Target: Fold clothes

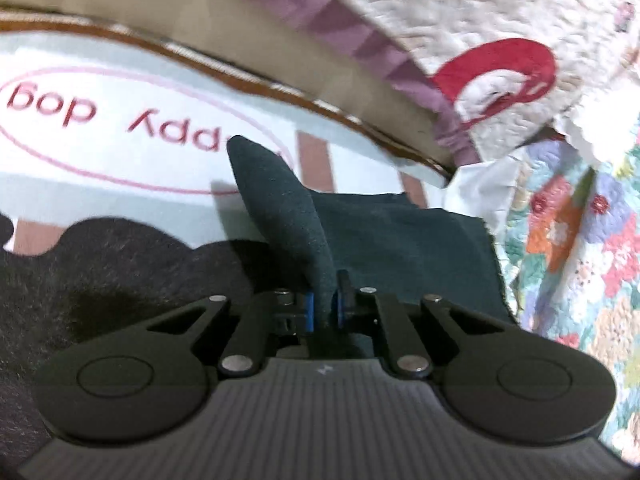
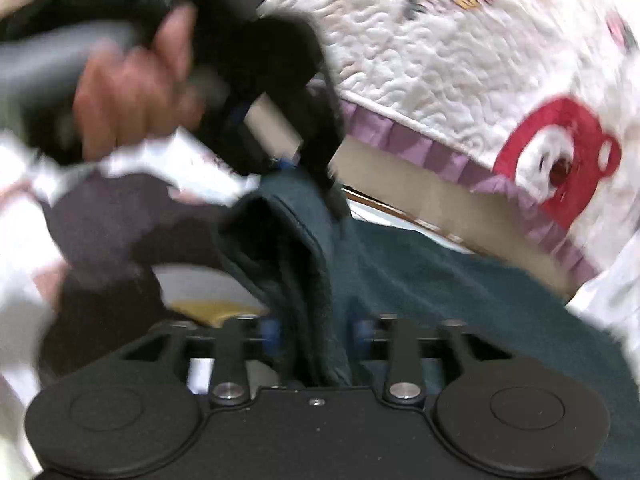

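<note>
The dark teal fleece garment [image 1: 304, 224] is soft and limp. The left gripper [image 1: 325, 308] pinches its raised fold at frame centre; the right gripper [image 2: 316, 336] stands half open, cloth between, unpressed.

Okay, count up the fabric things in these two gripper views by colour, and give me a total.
Dark teal garment: 1
Black fuzzy cloth: 1
White quilt with red patches: 1
Floral patchwork quilt: 1
Pale mat with red lettering: 1
Total: 5

Home bedroom: quilted bedspread [image 1: 500, 8], floral quilt [image 1: 580, 240]
</note>
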Available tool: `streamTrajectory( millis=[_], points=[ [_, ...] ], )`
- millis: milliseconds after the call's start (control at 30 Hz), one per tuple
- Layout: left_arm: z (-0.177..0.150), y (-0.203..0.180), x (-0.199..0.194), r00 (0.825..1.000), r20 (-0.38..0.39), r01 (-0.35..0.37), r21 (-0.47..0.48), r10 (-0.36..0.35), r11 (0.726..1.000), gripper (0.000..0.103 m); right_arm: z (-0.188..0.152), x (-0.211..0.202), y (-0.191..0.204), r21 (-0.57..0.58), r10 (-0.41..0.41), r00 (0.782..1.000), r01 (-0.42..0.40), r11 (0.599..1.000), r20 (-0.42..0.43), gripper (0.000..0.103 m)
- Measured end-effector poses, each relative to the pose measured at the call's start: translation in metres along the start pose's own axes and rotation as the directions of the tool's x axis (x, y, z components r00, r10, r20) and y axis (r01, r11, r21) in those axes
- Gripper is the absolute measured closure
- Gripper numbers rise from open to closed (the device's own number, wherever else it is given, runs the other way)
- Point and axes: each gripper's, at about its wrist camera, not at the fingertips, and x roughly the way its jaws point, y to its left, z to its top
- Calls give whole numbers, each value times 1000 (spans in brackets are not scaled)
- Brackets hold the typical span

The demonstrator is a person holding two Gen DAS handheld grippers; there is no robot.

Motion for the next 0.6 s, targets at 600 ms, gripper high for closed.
streamTrajectory(
  millis=[600],
  points=[
    [-18,52,-152,988,154,-28,4,27,1000,97,57,-56,26,131,300,944,-318,939,138,85]
  ],
)
